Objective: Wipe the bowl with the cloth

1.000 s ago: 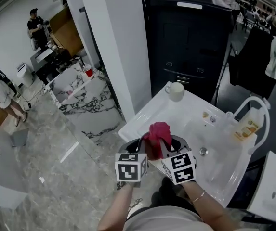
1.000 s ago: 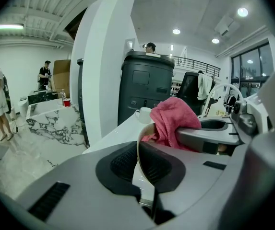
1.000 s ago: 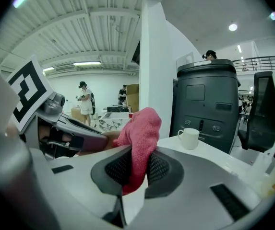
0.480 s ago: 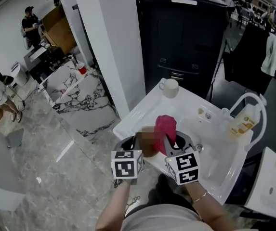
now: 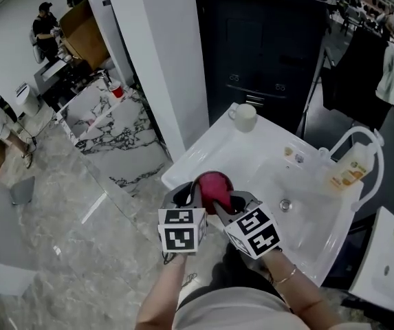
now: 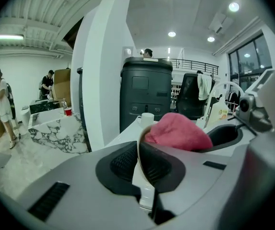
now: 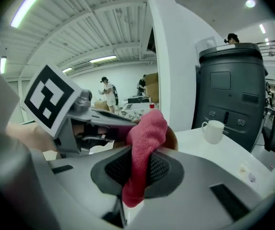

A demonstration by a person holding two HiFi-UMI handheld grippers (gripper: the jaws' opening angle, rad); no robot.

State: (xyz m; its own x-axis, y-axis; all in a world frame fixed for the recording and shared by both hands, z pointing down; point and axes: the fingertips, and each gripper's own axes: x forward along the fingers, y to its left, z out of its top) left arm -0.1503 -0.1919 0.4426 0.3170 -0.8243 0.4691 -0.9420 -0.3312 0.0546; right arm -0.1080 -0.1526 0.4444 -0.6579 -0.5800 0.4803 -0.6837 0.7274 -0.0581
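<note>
Bowl and cloth both clamped, up at the near-left corner of the white counter [image 5: 203, 158]

Both forearms reach out from the near side, side by side, with the tongs tipped a bit downward. The left gripper [image 6: 142, 166] is pinched tight on the rim of the bowl [image 6: 138, 137]. The right gripper [image 7: 136, 169] is squeezed onto the pink cloth [image 7: 146, 131], which is bunched up inside the bowl.

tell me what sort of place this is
Likely a mock kitchen corner in a big open hall: a white sink counter with a faucet, a mug, and a marble counter beyond.
</note>
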